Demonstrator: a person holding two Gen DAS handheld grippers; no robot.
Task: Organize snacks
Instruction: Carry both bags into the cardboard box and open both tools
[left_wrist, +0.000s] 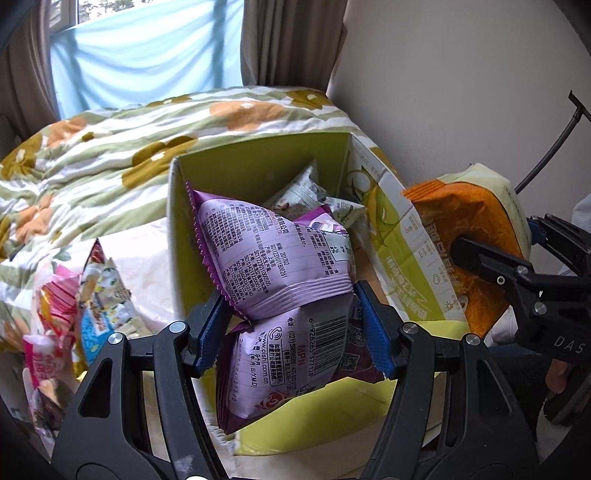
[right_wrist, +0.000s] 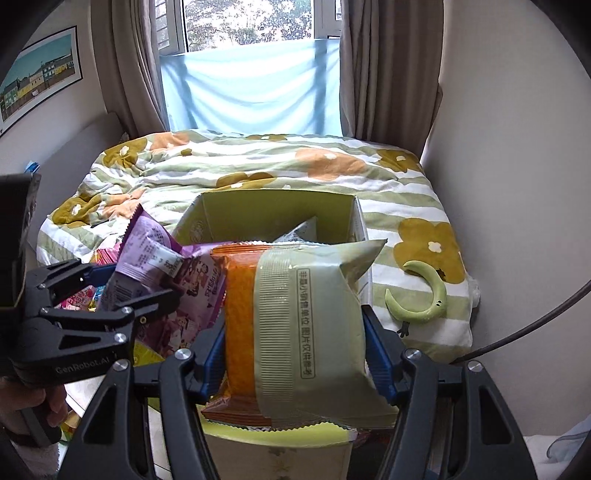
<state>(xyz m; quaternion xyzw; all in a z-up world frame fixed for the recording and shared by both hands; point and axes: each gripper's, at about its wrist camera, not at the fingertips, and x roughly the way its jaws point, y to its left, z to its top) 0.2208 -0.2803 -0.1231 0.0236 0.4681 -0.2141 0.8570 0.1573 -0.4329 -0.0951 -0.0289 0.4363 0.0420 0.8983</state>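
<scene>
purple snack bag (left_wrist: 280, 258): I read "www.oishi.com.cn", "MPN" | my right gripper (left_wrist: 554, 314): "DAS" | my left gripper (right_wrist: 85, 332): "GenRobot.AI" | orange bag (right_wrist: 295, 325): Chinese print.

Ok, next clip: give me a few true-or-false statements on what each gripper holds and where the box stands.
1. The left gripper grips a purple snack bag. True.
2. The right gripper is empty. False: it is clamped on an orange and pale green bag.
3. The green box is open at the top and holds packets. True.
4. The box stands on a bare wooden floor. False: it sits by the flowered quilt on the bed.
</scene>
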